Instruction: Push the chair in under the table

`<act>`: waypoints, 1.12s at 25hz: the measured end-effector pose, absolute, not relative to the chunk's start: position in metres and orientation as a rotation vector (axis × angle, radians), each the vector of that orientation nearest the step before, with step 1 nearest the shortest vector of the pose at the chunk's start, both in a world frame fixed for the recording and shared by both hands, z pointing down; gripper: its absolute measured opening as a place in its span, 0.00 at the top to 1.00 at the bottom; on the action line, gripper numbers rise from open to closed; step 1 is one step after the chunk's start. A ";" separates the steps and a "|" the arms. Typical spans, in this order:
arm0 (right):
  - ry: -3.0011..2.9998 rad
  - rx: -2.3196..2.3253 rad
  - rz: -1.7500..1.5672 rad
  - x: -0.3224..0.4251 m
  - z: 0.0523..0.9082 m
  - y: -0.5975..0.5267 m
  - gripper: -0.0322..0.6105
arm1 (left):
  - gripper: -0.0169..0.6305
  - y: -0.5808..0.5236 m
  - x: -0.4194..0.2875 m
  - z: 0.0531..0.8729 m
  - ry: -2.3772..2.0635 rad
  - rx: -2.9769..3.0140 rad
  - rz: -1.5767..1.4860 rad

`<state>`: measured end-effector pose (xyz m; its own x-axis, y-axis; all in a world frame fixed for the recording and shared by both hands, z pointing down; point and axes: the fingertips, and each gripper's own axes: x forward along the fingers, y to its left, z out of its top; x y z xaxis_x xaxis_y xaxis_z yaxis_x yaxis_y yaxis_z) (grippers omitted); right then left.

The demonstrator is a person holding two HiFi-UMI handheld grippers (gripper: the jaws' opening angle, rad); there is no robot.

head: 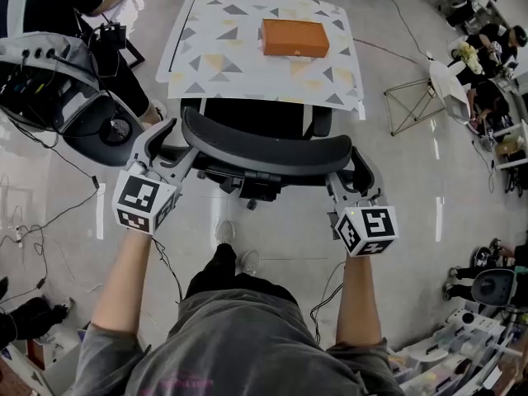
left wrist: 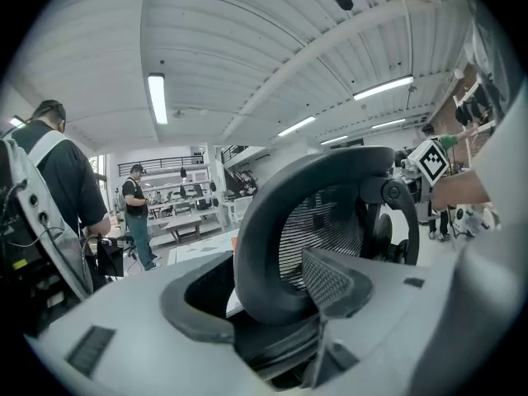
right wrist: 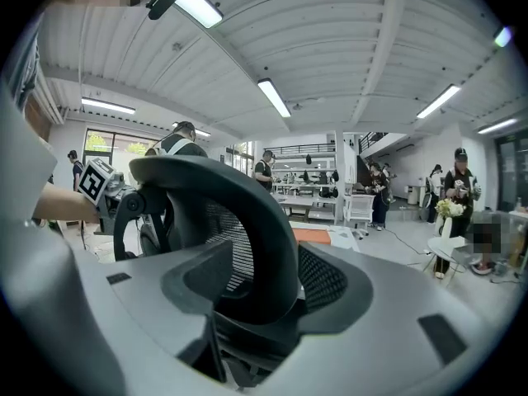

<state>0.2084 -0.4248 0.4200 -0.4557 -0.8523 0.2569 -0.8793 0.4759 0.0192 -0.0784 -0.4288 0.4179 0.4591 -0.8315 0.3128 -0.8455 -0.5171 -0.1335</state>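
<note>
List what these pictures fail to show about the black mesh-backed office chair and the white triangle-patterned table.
- Chair's wheeled base: head view, mostly covered by the curved black backrest.
- Table legs: head view, hidden beneath the tabletop.
- Flat orange box: both gripper views, almost wholly behind the backrest.
- Grip: the left gripper and the right gripper each straddle the backrest rim; whether the pads press it is unclear.

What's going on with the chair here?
A person holds a gripper in each hand behind an office chair. The left gripper and right gripper each straddle one end of the backrest rim; the left's jaws stand wide, not clamped. The chair faces a table carrying an orange box. Its seat reaches the table's near edge, but most of the chair is not yet under.
</note>
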 end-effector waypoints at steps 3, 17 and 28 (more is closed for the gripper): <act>-2.514 1.493 0.157 0.211 0.412 -0.414 0.59 | 0.58 -0.416 -0.076 0.412 -1.539 2.651 0.524; -2.574 1.496 0.135 0.218 0.388 -0.352 0.59 | 0.61 -0.351 -0.058 0.388 -1.583 2.672 0.472; -2.585 1.514 0.144 0.204 0.376 -0.321 0.59 | 0.65 -0.321 -0.050 0.375 -1.534 2.723 0.410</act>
